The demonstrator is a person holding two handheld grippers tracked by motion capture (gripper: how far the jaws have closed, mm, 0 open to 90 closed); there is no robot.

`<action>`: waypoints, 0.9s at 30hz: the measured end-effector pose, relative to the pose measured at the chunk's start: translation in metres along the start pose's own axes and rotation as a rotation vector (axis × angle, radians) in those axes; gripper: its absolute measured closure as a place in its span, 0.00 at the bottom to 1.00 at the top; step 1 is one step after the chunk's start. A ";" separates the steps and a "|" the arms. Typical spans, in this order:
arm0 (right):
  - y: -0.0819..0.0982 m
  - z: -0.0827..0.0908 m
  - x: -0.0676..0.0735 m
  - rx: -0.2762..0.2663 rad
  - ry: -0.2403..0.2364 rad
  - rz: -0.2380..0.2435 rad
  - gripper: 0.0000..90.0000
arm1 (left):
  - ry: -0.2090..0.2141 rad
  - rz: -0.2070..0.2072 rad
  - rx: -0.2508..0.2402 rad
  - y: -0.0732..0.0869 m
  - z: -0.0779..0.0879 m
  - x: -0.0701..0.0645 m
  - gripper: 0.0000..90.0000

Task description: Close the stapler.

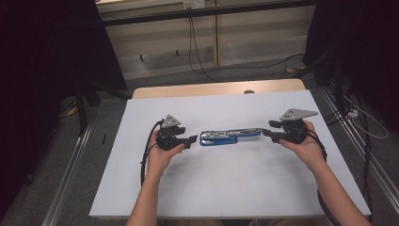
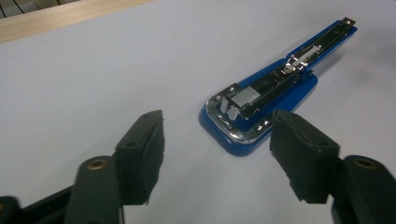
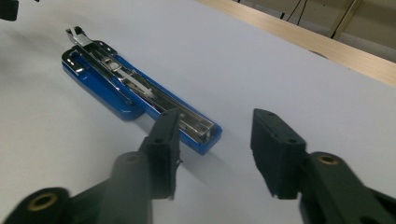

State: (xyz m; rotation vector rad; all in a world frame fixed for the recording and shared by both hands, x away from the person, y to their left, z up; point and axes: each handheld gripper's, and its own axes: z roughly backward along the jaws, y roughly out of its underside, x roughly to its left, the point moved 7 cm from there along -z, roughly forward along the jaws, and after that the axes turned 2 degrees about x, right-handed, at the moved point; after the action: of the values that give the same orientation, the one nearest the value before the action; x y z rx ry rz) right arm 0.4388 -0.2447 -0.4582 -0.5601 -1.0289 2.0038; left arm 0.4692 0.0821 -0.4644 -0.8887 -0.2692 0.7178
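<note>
Blue stapler (image 1: pixel 230 136) lies flat on the white table top (image 1: pixel 226 188), about mid-table, long axis running left-right between the two grippers. It is opened out: blue base down, chrome and black staple channel exposed on top. In the left gripper view the stapler (image 2: pixel 271 100) shows its wide rounded end with chrome trim nearest the jaws, the narrow end pointing away up-right. In the right gripper view the stapler (image 3: pixel 140 95) shows its narrow blue end nearest, the wide end far up-left.

Left gripper (image 1: pixel 193 140) sits just left of the stapler's wide end, near it but apart, held in the person's left hand (image 1: pixel 162 155). Jaws released, wide gap, nothing between them; in its own view the left gripper (image 2: pixel 217 140) has bare table between the pads, the stapler end just beyond the right pad.

Right gripper (image 1: pixel 265 133) sits just right of the stapler's narrow end, close, contact unclear from above, held in the right hand (image 1: pixel 308 148). Jaws released, spread wide, gripping nothing; in its own view the right gripper (image 3: pixel 215 140) has the left pad overlapping the stapler's near end, touching or not I cannot tell.

Wooden table edge (image 1: pixel 216 88) runs behind the white top, beyond the stapler. Cables (image 1: pixel 197 52) hang on the floor and wall past it.
</note>
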 end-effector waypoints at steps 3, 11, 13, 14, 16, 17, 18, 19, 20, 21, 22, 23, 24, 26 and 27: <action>0.005 -0.002 -0.003 0.021 0.010 -0.022 0.80 | 0.015 -0.003 0.008 0.003 -0.004 -0.003 0.63; 0.020 -0.010 -0.009 0.084 0.035 -0.042 0.96 | 0.045 0.009 0.021 0.010 -0.013 -0.007 0.90; 0.023 -0.013 -0.008 0.099 0.032 -0.035 0.99 | 0.057 0.011 0.023 0.011 -0.015 -0.009 0.95; 0.024 -0.015 -0.008 0.106 0.029 -0.028 1.00 | 0.058 0.007 0.026 0.012 -0.016 -0.009 0.96; 0.027 -0.018 -0.006 0.124 0.027 -0.015 1.00 | 0.062 -0.004 0.034 0.014 -0.019 -0.010 0.99; 0.028 -0.020 -0.005 0.135 0.031 -0.011 1.00 | 0.065 0.000 0.034 0.015 -0.020 -0.010 1.00; 0.029 -0.022 -0.005 0.144 0.035 -0.009 1.00 | 0.066 0.003 0.038 0.016 -0.021 -0.011 1.00; 0.030 -0.023 -0.005 0.146 0.033 -0.009 1.00 | 0.067 -0.003 0.043 0.017 -0.022 -0.011 1.00; 0.031 -0.025 -0.005 0.148 0.031 -0.008 1.00 | 0.069 -0.001 0.046 0.017 -0.023 -0.012 1.00; 0.032 -0.026 -0.005 0.153 0.030 -0.010 1.00 | 0.072 -0.003 0.050 0.018 -0.024 -0.013 1.00; 0.033 -0.027 -0.005 0.159 0.029 -0.011 1.00 | 0.069 -0.005 0.048 0.018 -0.025 -0.013 1.00; 0.033 -0.028 -0.005 0.161 0.028 -0.006 1.00 | 0.072 -0.014 0.055 0.018 -0.025 -0.013 1.00; 0.033 -0.029 -0.004 0.163 0.026 -0.008 1.00 | 0.071 -0.014 0.052 0.018 -0.026 -0.014 1.00; 0.033 -0.029 -0.004 0.163 0.026 -0.007 1.00 | 0.064 -0.015 0.044 0.018 -0.029 -0.015 1.00; 0.033 -0.030 -0.004 0.165 0.025 -0.006 1.00 | 0.065 -0.024 0.054 0.019 -0.030 -0.014 1.00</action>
State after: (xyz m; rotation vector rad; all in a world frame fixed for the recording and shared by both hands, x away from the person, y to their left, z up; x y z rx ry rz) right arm 0.4462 -0.2451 -0.5022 -0.4916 -0.8400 2.0484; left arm 0.4648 0.0620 -0.4963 -0.8547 -0.2018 0.6699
